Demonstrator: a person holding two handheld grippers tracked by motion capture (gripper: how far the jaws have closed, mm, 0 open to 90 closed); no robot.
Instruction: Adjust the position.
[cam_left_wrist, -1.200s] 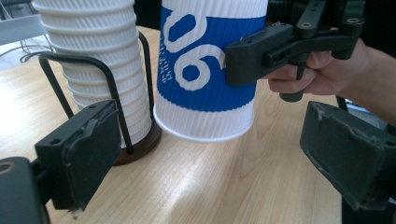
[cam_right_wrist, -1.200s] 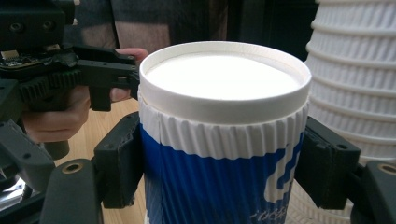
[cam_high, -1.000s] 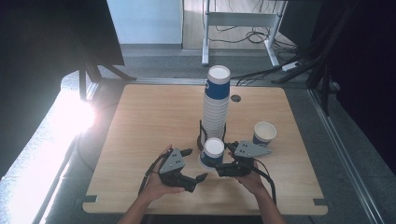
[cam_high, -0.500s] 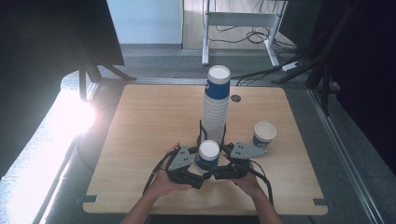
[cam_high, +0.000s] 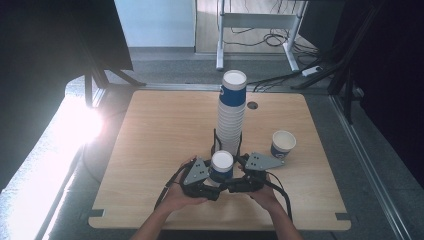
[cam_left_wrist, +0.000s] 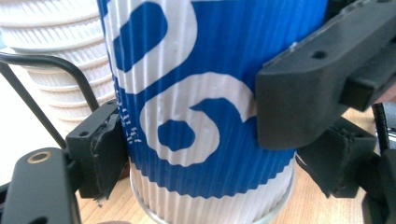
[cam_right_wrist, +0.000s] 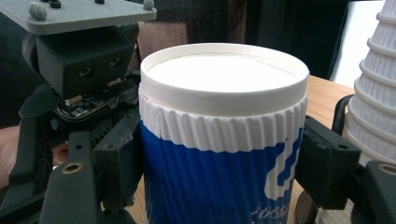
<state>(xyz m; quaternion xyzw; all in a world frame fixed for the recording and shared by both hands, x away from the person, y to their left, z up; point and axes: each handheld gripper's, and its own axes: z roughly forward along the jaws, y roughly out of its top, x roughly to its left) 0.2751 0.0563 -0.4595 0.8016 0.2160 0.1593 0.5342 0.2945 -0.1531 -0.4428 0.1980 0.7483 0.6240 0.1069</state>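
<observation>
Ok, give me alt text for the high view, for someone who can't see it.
Both hand-held grippers, left and right, clamp one blue-and-white ribbed paper cup near the front edge of a light wooden table. Behind it rises a tall stack of matching cups; a single open cup stands to the right.

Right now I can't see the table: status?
Both tongs, left and right, clamped on the blue cup; left just closed. Cup stack close behind.

Blue-and-white cup (cam_left_wrist: 196, 107) between black jaws
</observation>
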